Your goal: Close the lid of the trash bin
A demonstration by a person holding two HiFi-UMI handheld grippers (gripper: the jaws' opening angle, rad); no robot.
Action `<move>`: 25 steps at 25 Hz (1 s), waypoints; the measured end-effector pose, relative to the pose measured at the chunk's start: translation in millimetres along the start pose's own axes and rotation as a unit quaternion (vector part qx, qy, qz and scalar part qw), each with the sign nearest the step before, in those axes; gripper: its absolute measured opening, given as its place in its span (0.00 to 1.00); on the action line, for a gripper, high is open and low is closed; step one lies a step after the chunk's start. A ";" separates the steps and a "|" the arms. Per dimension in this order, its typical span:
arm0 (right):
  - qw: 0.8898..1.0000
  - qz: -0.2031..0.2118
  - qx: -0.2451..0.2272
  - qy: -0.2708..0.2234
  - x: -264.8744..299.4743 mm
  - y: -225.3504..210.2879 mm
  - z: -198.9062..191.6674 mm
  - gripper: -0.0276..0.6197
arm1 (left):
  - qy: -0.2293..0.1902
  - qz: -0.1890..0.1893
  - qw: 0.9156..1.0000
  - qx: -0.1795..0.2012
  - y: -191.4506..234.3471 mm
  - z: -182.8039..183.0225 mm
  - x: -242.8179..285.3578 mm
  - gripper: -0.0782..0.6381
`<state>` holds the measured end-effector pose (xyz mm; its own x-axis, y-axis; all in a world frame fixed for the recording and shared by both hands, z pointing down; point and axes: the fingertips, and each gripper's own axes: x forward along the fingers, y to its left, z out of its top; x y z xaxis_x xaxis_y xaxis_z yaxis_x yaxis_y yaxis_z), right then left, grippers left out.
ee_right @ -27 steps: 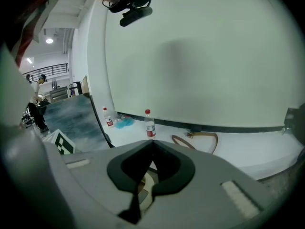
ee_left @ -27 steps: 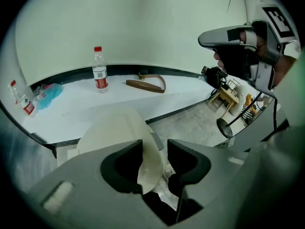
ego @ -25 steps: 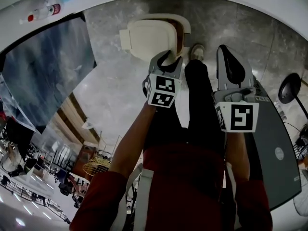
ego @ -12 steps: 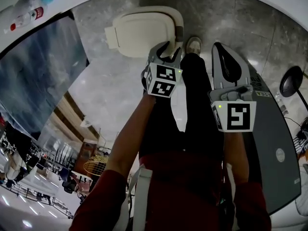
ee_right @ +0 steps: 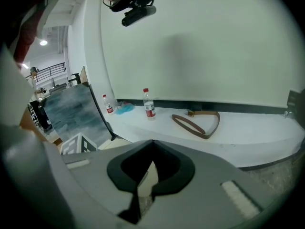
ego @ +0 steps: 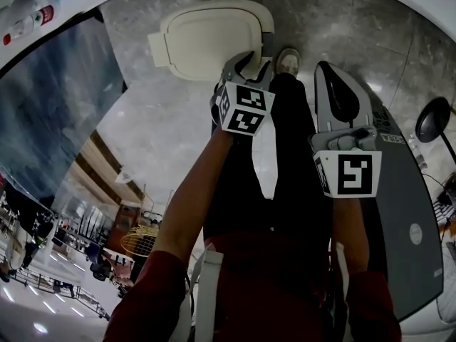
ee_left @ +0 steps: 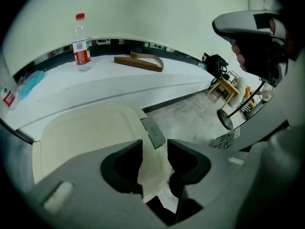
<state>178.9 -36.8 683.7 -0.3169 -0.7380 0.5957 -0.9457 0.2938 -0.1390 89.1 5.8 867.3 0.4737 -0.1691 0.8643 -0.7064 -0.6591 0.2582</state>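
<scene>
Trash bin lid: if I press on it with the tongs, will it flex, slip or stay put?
The trash bin lid looks like one moulded plastic panel, so it probably stays stiff and is fairly light. Its smooth cream surface may let the left tongs slide. It appears to lie flat and shut, so pressing down likely moves it little.

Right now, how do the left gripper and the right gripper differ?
The left gripper has its fingers apart; the right gripper has its fingers closed together. The left gripper is over the near edge of the trash bin lid; the right gripper is held back from it. Both hold nothing.
</scene>
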 end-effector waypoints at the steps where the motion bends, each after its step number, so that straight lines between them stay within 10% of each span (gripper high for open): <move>1: 1.000 0.001 0.000 0.000 0.7 0.7 -0.5 0.04 | -0.001 0.001 1.000 0.002 0.1 0.3 0.8 0.35; 25: 1.000 -0.004 -0.025 -0.013 -12.6 3.4 27.2 0.04 | 0.019 -0.014 0.999 -0.043 -4.8 -4.0 -15.4 0.34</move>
<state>177.8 -43.0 654.2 -0.3118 -0.7552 0.5765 -0.9435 0.3178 -0.0940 83.1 14.4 854.4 0.4751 -0.1221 0.8714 -0.7364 -0.5973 0.3177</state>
